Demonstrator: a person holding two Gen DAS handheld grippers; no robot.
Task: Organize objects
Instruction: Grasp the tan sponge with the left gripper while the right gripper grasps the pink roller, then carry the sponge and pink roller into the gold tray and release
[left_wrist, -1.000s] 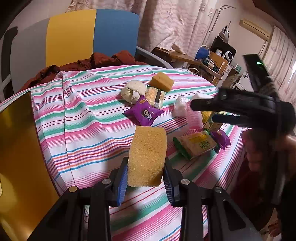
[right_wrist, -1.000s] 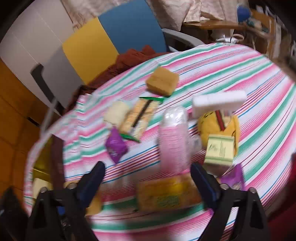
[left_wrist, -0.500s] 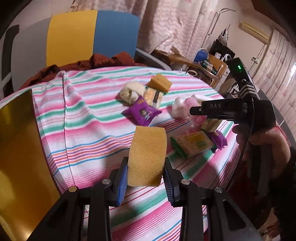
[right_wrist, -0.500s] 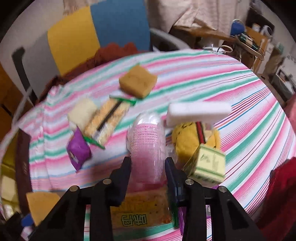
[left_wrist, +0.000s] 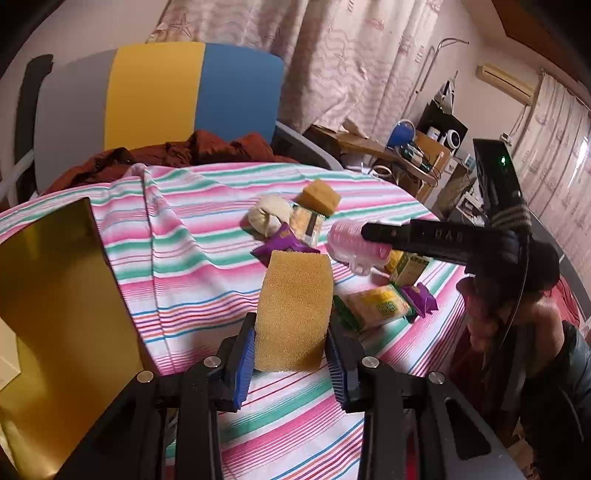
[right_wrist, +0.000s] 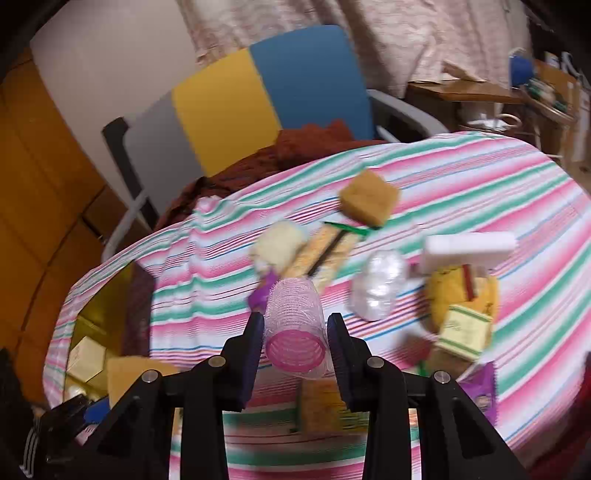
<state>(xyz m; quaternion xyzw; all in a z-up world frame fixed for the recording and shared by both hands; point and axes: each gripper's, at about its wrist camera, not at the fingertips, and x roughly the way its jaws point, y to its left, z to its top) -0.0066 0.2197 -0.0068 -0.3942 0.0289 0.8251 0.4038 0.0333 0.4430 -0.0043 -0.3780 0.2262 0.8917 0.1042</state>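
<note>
The right gripper (right_wrist: 295, 341), open a second ago, now clamps the pink mesh hair roller (right_wrist: 295, 330) lifted off the striped tablecloth (right_wrist: 480, 184), while the left gripper (left_wrist: 290, 349) keeps squeezing its tan rectangular sponge (left_wrist: 293, 314), so both await sorting.

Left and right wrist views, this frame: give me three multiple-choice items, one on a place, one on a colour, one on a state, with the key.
1. Where is the gold box?
A. at the table's left edge
B. on the chair
C. under the white block

2. What colour is the hair roller?
A. green
B. pink
C. black

3. What is the left gripper doing?
A. standing open, empty
B. shut on a sponge
C. shut on a purple packet

Key: 1 A, the box sits left of the striped cloth; 2 B, its mesh and rim are pink; 3 B, the sponge is clamped between its blue pads.
</note>
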